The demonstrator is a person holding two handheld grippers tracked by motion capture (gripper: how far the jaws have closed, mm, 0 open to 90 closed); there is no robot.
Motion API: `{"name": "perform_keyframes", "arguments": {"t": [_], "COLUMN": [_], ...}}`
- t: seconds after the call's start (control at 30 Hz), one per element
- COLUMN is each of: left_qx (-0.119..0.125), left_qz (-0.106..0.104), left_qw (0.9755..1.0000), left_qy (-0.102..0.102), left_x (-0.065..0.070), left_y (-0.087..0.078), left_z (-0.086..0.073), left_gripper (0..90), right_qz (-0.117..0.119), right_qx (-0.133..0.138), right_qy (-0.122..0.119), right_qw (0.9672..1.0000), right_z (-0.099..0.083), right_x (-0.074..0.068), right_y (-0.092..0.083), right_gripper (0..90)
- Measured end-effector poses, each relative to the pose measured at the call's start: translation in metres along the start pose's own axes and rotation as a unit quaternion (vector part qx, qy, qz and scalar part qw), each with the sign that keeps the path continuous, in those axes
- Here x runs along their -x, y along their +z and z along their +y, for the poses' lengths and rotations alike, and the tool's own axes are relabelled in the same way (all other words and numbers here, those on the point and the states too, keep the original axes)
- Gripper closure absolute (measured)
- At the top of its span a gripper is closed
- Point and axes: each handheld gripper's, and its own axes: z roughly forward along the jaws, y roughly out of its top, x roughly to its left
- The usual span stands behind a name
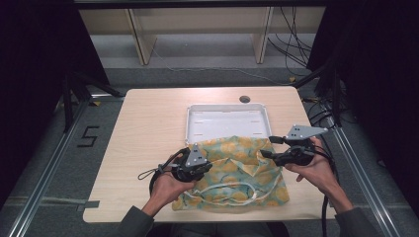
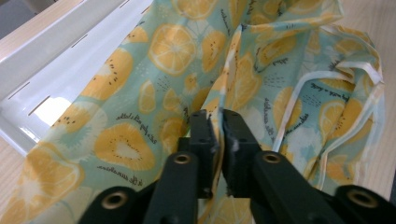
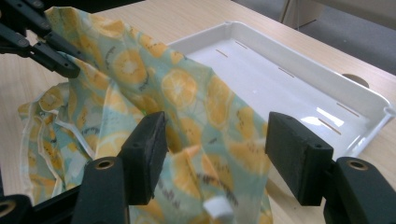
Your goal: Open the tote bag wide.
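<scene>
Counter (image 1: 148, 128) carried a white tray (image 1: 197, 123), its near edge draped by fruit-print cloth (image 1: 237, 168). Left tongs (image 2: 217, 122) pinched a fold shut; right tongs (image 3: 212, 156) gaped around the cloth's far corner, gripping nothing. That thin pinch could slip if lifted. Both hands were held low, tongs angled inward.

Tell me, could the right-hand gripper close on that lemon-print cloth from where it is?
Probably yes: the right gripper has its jaws open, with a fold of the lemon-print cloth already between them and nothing in the way.
</scene>
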Motion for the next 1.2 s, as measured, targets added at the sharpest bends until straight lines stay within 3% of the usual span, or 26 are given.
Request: {"name": "perform_keyframes", "arguments": {"t": [0.03,0.07,0.13,0.17,0.3,0.33,0.4,0.5,0.57,0.6,0.63,0.67,0.83,0.97,1.03,1.13,1.2], "left_qx": [0.0,-0.004,-0.012,-0.013,-0.018,-0.019,-0.026,-0.03,-0.028,-0.033,-0.033,-0.04,-0.053,-0.067,-0.07,-0.072,-0.065], "left_qz": [0.0,-0.001,-0.004,-0.003,-0.01,-0.014,-0.018,-0.022,-0.029,-0.033,-0.033,-0.039,-0.053,-0.067,-0.073,-0.073,-0.078], "left_qw": [1.0,0.9998,0.9994,0.9991,0.9989,0.9988,0.9978,0.997,0.9971,0.9965,0.9965,0.9958,0.9939,0.9916,0.9911,0.9908,0.9918], "left_qy": [0.0,0.017,0.032,0.041,0.042,0.043,0.058,0.068,0.065,0.069,0.069,0.073,0.08,0.088,0.086,0.088,0.078], "left_x": [0.0,0.004,0.007,0.009,0.012,0.016,0.017,0.02,0.024,0.026,0.026,0.03,0.042,0.051,0.054,0.056,0.055], "left_y": [0.0,-0.001,-0.002,-0.003,-0.004,-0.005,-0.007,-0.008,-0.008,-0.009,-0.009,-0.009,-0.012,-0.011,-0.01,-0.007,-0.007], "left_z": [0.0,-0.001,-0.002,-0.002,-0.005,-0.008,-0.011,-0.015,-0.019,-0.02,-0.02,-0.024,-0.035,-0.043,-0.045,-0.044,-0.042], "left_gripper": [86.7,87.3,87.6,87.6,87.8,88.1,88.8,89.1,89.2,89.3,89.3,89.4,89.4,89.4,89.4,89.2,86.3], "right_qz": [0.003,-0.005,-0.015,-0.01,-0.007,-0.005,-0.001,0.0,0.01,0.003,0.003,-0.026,-0.072,-0.093,-0.098,-0.092,-0.093], "right_qx": [-0.011,-0.008,-0.01,-0.018,-0.035,-0.05,-0.063,-0.078,-0.096,-0.1,-0.1,-0.116,-0.116,-0.119,-0.124,-0.123,-0.114], "right_qy": [-0.005,-0.008,-0.01,-0.01,-0.018,-0.016,-0.02,-0.037,-0.053,-0.058,-0.058,-0.061,-0.044,-0.035,-0.038,-0.035,-0.038], "right_qw": [0.9999,0.9999,0.9998,0.9997,0.9992,0.9986,0.9978,0.9962,0.9939,0.9933,0.9933,0.991,0.9896,0.9879,0.9868,0.9875,0.9884], "right_z": [0.004,0.006,0.013,0.015,0.022,0.024,0.026,0.026,0.026,0.026,0.026,0.026,0.028,0.028,0.027,0.026,0.027], "right_x": [0.002,0.002,0.004,0.005,0.012,0.014,0.015,0.014,0.013,0.012,0.012,0.014,0.027,0.034,0.036,0.037,0.035], "right_y": [0.002,0.006,0.013,0.016,0.031,0.046,0.054,0.066,0.072,0.075,0.075,0.077,0.076,0.08,0.083,0.087,0.085], "right_gripper": [39.7,39.8,39.7,39.8,39.9,41.6,44.9,57.6,73.8,81.3,81.3,90.0,90.0,90.0,90.0,89.5,80.0]}}
